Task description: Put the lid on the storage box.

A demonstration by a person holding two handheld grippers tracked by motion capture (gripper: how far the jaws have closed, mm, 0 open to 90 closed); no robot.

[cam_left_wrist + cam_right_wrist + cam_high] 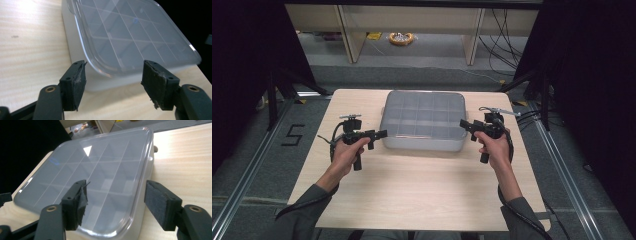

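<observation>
Item one, a light wooden table (412, 195), stood on a grey floor between dark curtains. Item two, a pale plastic compartment box (424, 126) with a clear, closed lid (130, 35), sat on the far half of the table, centred, its interior divided into a grid of cells. Item three, the left gripper (381, 134), was held in the person's left hand (347, 152) just beside the box's near left corner; its jaws stood apart, released, with that corner seen between the black pads (77, 85) but not pressed by them. Item four, the right gripper (464, 125), was held in the right hand (494, 147) at the box's near right corner, its jaws likewise parted, unclenched, the lid's edge lying between them without contact.
</observation>
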